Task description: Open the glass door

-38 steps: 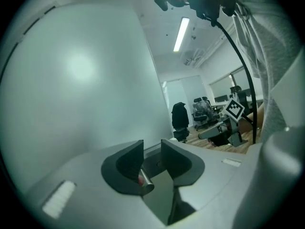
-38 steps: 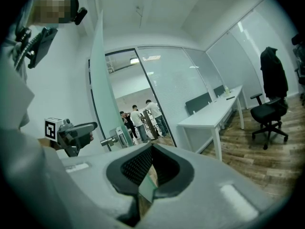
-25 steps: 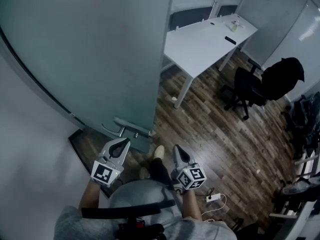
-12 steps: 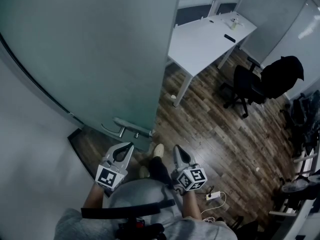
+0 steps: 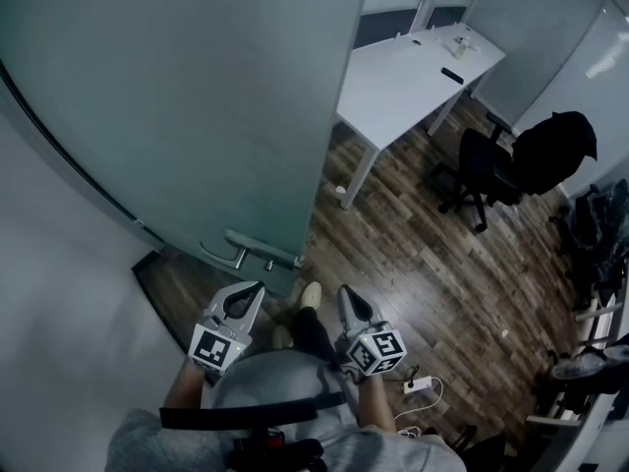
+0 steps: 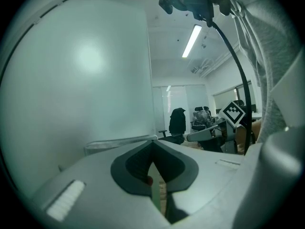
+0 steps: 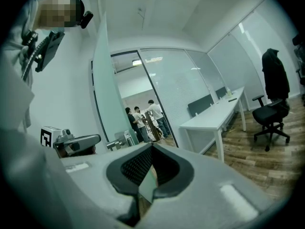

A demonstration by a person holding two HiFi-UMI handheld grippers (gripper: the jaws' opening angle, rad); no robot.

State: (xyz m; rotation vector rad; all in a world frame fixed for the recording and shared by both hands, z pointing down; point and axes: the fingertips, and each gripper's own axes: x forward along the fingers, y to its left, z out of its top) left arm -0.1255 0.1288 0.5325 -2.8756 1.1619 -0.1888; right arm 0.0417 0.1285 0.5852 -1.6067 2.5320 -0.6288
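Note:
The frosted glass door fills the upper left of the head view and stands ajar. Its metal lever handle sits low near its free edge. My left gripper is shut with nothing in it, just below the handle and apart from it. My right gripper is beside it, also shut and empty. In the left gripper view the closed jaws point along the door, with the handle just ahead. In the right gripper view the door's edge is at the left of the shut gripper.
A white desk stands behind the door on the wooden floor. A black office chair with a dark jacket is at the right. A power strip lies near my feet. Several people stand beyond the doorway.
My left gripper has shifted slightly right and down, away from the handle, and its jaws have closed fully. The right gripper has stayed still.

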